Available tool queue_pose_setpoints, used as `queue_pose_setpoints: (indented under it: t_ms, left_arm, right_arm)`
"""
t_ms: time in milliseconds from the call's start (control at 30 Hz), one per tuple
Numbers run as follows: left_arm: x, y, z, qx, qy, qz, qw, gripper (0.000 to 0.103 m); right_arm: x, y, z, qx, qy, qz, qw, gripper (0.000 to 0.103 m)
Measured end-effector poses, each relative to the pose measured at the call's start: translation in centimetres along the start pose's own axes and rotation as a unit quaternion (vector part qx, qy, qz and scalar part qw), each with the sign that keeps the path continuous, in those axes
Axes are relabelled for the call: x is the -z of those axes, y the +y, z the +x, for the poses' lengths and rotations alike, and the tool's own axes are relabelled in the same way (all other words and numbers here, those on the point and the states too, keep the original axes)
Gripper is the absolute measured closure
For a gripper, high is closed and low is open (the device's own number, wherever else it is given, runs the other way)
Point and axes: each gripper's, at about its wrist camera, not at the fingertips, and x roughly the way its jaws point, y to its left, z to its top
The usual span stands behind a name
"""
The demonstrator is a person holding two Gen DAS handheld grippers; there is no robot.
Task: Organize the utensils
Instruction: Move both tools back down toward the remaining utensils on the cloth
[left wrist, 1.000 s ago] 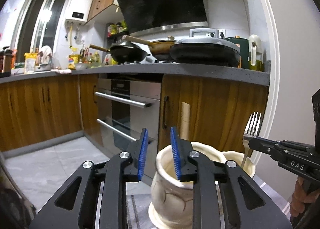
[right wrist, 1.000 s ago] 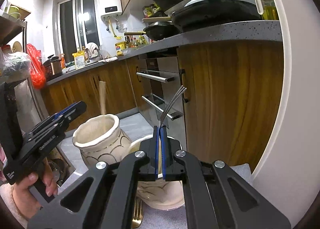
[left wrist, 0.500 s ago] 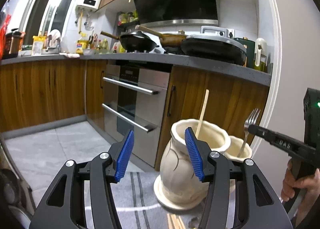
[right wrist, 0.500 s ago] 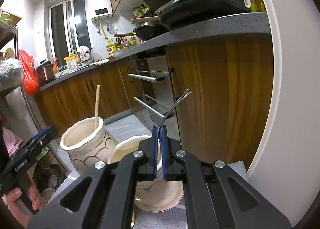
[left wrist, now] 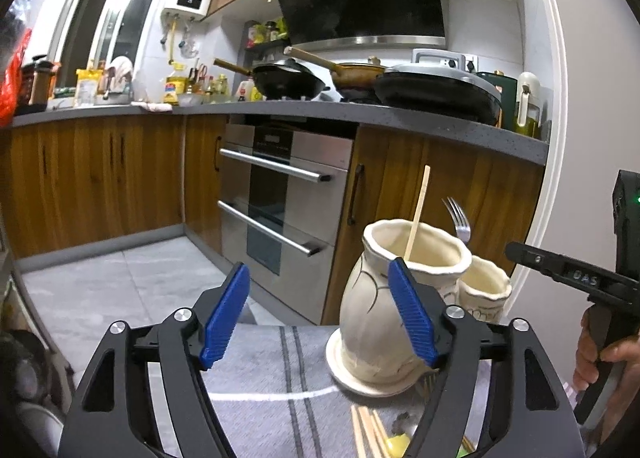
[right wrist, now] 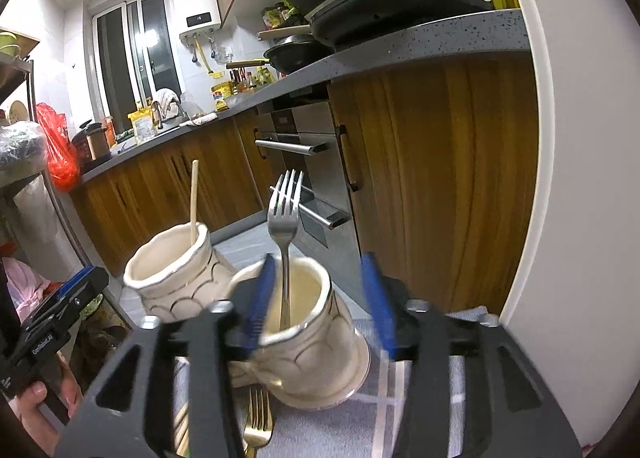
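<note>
On a grey striped cloth [right wrist: 420, 414] in front of wooden kitchen cabinets, the right gripper [right wrist: 320, 302] has its blue pads parted and its jaws are opening; they press on nothing. Between them stands a silver fork [right wrist: 285, 225], free of both pads, though it passes just beside the left one. Its long axis runs nearly upright, tines at the top and handle down inside the short cream jar [right wrist: 316, 354], leaning slightly against the jar's inner wall. That jar sits on the cloth directly ahead of the right gripper.

Just beside it, to the left in the right wrist view, stands the taller cream jar [right wrist: 176, 270], which holds a single wooden chopstick [right wrist: 194, 197], also close to upright with its free end pointing up.

The left gripper [left wrist: 320, 316] is likewise spread, jaws opening, with nothing between the pads; the taller jar stands behind its right finger. A gold fork [right wrist: 256, 418] lies flat on the cloth in front of the short jar, tines pointing towards it. Loose chopsticks [left wrist: 370, 432] lie flat on the cloth near the taller jar's base.

A hand [left wrist: 600, 350] grips the right gripper's handle at the edge of the left wrist view.
</note>
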Motion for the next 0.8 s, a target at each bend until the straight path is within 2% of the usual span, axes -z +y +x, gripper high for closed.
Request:
queue_pose_setpoints:
  t_ms: [167,200,367,433,567,633,800]
  left_arm:
    - [0.8,-0.1,-1.4,-0.008,0.012,0.01,0.9998,0.019]
    - [1.1,-0.1,-1.6,-0.009,0.013,0.011,0.9998,0.016]
    - [2.6,-0.4,-3.0,-0.008,0.041,0.026,0.9988,0.013]
    - [3.3,-0.5,-3.4,-0.008,0.053,0.034,0.998,0.011]
    - [4.6,-0.8,-3.6,-0.011,0.091,0.051,0.9945,0.009]
    - [5.4,-0.8,-3.1,-0.019,0.125,0.062,0.99,0.008]
    - [7.6,-1.0,-1.9,-0.024,0.192,0.089,0.9771,0.008]
  right_arm:
    - [1.6,0.2,-2.5,0.001,-0.004,-0.005,1.0,0.01]
    - [2.2,0.3,-3.4,0.001,-0.008,-0.007,1.0,0.006]
    - [4.5,1.7,-6.1,0.05,-0.039,-0.042,0.997,0.005]
    - [5.1,2.2,-6.5,0.052,-0.032,-0.054,0.997,0.005]
    - [6.3,2.6,-6.6,0.027,0.004,-0.046,0.999,0.005]
    - [6.9,2.7,-6.3,0.016,0.027,-0.039,0.999,0.005]
    - [8.9,3.1,-5.7,0.031,0.087,-0.046,0.995,0.005]
